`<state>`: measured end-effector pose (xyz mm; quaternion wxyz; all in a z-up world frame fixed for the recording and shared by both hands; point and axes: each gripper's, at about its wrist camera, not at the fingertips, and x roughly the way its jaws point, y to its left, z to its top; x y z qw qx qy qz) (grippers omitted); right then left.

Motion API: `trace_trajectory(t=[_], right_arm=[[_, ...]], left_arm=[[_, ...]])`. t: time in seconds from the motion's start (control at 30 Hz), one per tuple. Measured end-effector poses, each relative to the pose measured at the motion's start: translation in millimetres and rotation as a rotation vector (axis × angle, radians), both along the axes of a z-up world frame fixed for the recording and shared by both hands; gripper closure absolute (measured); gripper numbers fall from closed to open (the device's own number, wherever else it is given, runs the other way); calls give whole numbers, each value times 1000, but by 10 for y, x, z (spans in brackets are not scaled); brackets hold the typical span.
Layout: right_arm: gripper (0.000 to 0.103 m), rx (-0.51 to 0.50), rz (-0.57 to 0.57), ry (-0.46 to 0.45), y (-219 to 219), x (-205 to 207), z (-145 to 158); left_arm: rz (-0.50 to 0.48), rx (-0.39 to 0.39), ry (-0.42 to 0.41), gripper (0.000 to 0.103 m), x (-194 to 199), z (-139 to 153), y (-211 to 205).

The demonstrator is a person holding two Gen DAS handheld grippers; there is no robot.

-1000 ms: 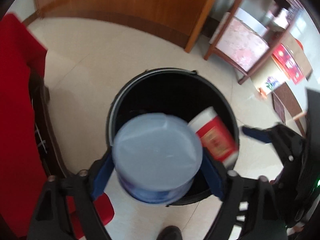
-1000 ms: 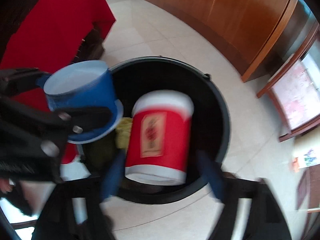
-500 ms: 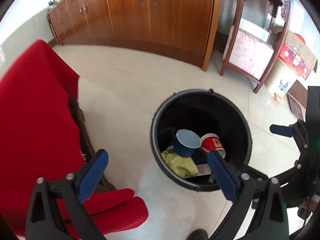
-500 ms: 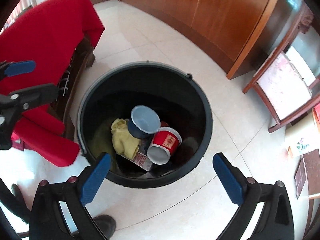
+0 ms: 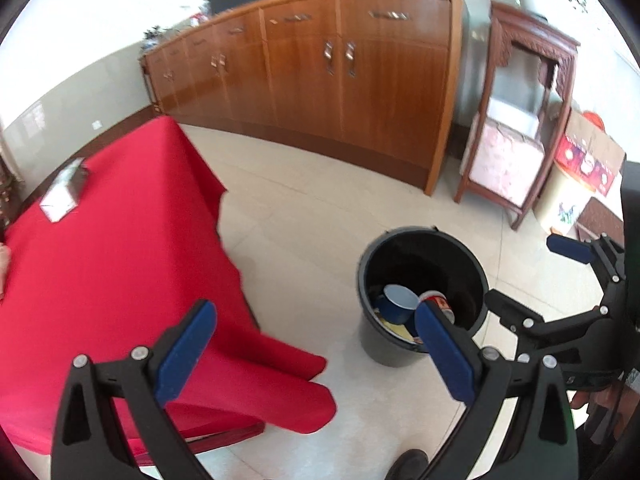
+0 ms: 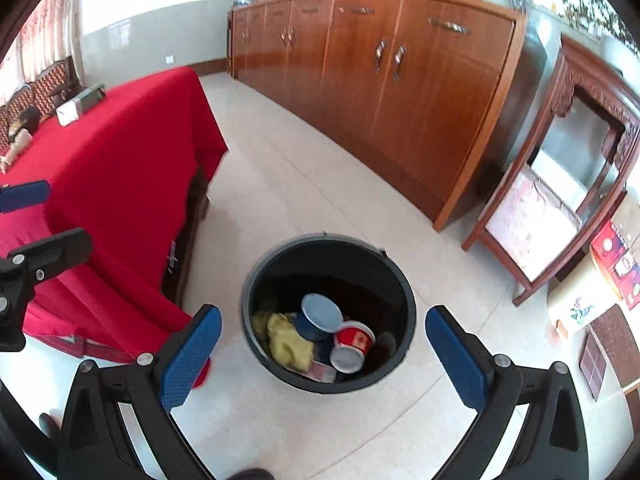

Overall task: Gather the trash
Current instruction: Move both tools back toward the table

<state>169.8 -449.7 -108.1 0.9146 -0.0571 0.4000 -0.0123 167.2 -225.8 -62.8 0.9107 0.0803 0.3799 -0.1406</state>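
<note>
A black bin (image 6: pixel 256 280) (image 5: pixel 372 344) stands on the tiled floor. Inside it lie a blue cup (image 6: pixel 320 314) (image 5: pixel 398 302), a red cup (image 6: pixel 354 344) (image 5: pixel 436 302) and a yellow-green cloth (image 6: pixel 286 340). My right gripper (image 6: pixel 322 348) hangs open high above the bin with nothing between its fingers. My left gripper (image 5: pixel 316 344) is open and empty too, raised to the left of the bin, over the floor beside the red tablecloth. The right gripper also shows at the right edge of the left wrist view.
A table under a red cloth (image 5: pixel 100 248) (image 6: pixel 112 168) stands left of the bin, with a small box (image 5: pixel 64 190) on it. Wooden cabinets (image 6: pixel 380 80) line the far wall. A wooden chair (image 6: pixel 540 208) and cartons (image 5: pixel 584 160) stand at the right.
Both grippers let go of their cups, which dropped into the bin. Both then rose and drew back, so the bin looks smaller and the room and table have come into view.
</note>
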Motion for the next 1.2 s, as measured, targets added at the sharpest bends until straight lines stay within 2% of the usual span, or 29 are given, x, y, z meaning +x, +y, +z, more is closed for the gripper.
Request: trace_trajectory(t=[0.2,0.4,0.6,0.7,0.8,0.83,0.97,1.03,1.2], right_arm=[[0,8,68,-80,487,-74,423],[0,8,149,-150,1032,-74,710],[0,64,284,-189,1636,-17,902],[0,120,335,-191,1905,57,949],[0,254,328,-164,2058,206,958],[0,270,322,-155,2130,265,957],[0,201,369,-89,2589,459,954],[0,184,402,-85,2793,531,960],[0,130,432,-98,3258,741,1001]], left_arm=[[83,-8,-72,3,-160,230,450],[192,-16,-97,2,-189,332,971],[317,-22,-104,2,-206,369,1496],[382,-11,-106,2,-242,383,1794],[432,0,-120,2,-276,414,2103],[446,0,-124,2,-280,420,2202],[524,-5,-123,2,-243,399,2541],[538,-21,-115,2,-213,379,2691],[583,8,-117,5,-75,346,3009]])
